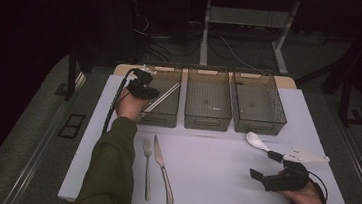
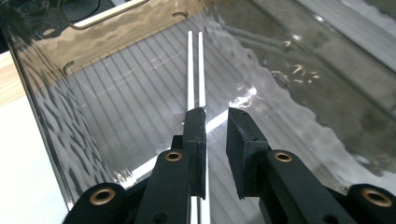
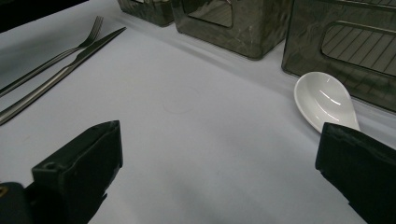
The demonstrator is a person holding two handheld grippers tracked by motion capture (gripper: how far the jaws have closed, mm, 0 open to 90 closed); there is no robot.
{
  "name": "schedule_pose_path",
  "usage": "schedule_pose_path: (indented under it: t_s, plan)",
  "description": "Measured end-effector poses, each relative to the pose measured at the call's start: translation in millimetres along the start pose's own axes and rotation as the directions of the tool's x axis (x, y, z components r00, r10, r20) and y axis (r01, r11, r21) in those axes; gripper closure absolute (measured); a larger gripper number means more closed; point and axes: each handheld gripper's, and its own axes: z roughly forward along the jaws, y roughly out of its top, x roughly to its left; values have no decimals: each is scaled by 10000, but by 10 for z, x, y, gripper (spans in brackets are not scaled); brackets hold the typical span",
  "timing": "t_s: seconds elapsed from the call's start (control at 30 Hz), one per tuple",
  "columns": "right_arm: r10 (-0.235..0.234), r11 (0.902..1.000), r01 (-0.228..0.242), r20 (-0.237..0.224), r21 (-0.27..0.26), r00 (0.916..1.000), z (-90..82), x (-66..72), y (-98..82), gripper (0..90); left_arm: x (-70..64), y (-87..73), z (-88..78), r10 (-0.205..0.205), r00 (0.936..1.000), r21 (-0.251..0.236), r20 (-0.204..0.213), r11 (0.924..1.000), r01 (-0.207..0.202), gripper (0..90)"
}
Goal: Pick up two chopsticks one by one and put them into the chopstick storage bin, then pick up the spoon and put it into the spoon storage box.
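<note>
Left hand-held gripper (image 2: 215,116) over bin (image 2: 116,98) | white tabletop (image 1: 212,170) | dark room

Chopsticks (image 2: 195,70) hidden low down behind left gripper (image 2: 216,122); contact with the pads unclear. Spoon (image 3: 324,99) handle covered by right gripper (image 3: 219,154), cut off at bottom edge. Fork (image 3: 56,57) and knife (image 3: 60,72) handles cut by left edge. Bins (image 3: 233,28) cropped at top. Floor cables too dark to tell.
</note>
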Motion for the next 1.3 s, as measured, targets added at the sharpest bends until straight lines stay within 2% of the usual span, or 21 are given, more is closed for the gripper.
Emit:
schedule_pose_path:
  t_s: [0.2,0.4,0.43,0.53,0.63,0.7,0.87,1.0,1.1,1.3]
  plan:
    - [-15,10000,15,20,-1,10000,10,-3,0,8,-9,33,-138,-12,9977,-320,671,9995,33,673]
    - [-7,10000,7,46,4,10000,11,-3,1,8,-93,70,-338,108,9922,-1004,1242,9950,17,548]
    - [-6,10000,6,26,29,10000,13,-5,3,8,-116,75,-375,171,9906,-1076,1359,9942,-24,534]
    - [-101,9999,101,46,36,9999,25,-6,6,8,-196,69,-473,396,9802,-1253,1938,9920,-153,468]
    - [-113,9999,113,38,100,9999,33,-5,2,7,-295,32,-556,725,9714,-1579,2262,9868,-369,432]
    - [-112,9999,111,4,89,9999,29,-2,4,7,-370,-11,-604,799,9666,-1732,2437,9842,-376,413]
    - [-85,9999,85,6,74,10000,19,2,4,8,-520,-163,-700,1214,9579,-2013,2601,9771,-692,373]
    - [-43,10000,43,-8,74,10000,24,-2,7,8,-620,-310,-760,1270,9558,-2202,2651,9731,-682,347]
    - [-54,9999,54,-38,115,10000,30,2,6,8,-676,-417,-797,1413,9510,-2296,2751,9702,-777,321]
    - [-38,10000,38,-68,56,10000,24,9,7,7,-782,-629,-870,1528,9506,-2487,2701,9649,-845,245]
